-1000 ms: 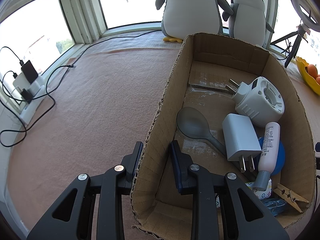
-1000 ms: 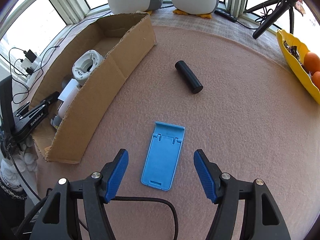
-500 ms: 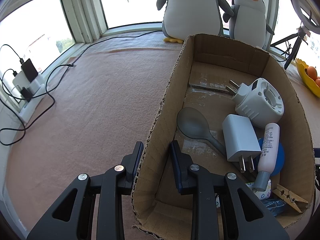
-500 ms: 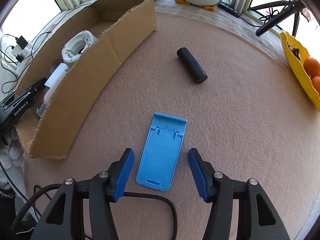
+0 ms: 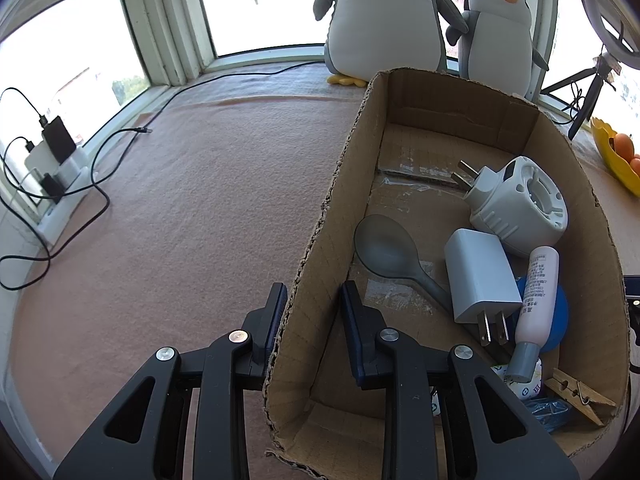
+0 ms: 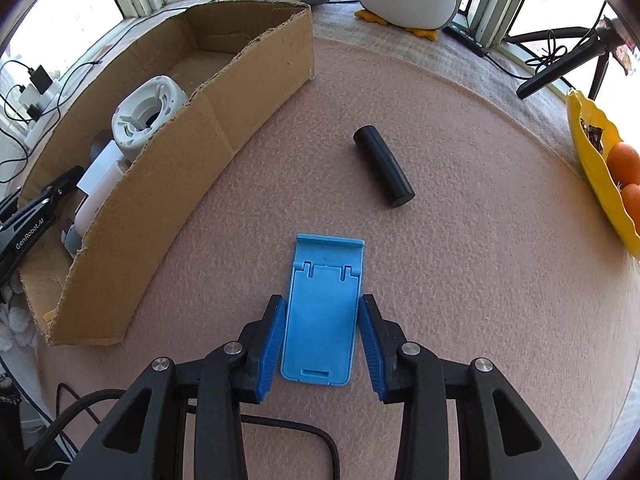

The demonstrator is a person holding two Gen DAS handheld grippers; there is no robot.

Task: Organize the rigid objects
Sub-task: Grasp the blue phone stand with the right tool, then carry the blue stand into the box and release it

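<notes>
Surface: a pinkish felt mat spread in a window bay, with two plush penguins at the far edge against the glass.
Box: an open cardboard box on the mat, long and low, torn along its rim.
Box contents: a grey spoon, a white charger with its prongs toward the camera, a round white plug-in device, a pale tube lying over a blue disc, and a wooden clothespin in the near corner.
Fruit dish: a yellow dish at the right edge of the mat, holding oranges.
Left gripper: clamped on the box's near side wall, one pad outside and one inside.
Right gripper: its jaws have just been closing around a blue phone stand that lies flat on the mat; the pads sit just beside its long edges, and whether they touch yet cannot be told.
Only in the right wrist view: the phone stand, and a black cylinder lying on the mat beyond it, well apart from the box.
Only in the left wrist view: the spoon, clothespin and blue disc; a white power strip with black cables by the left window.
</notes>
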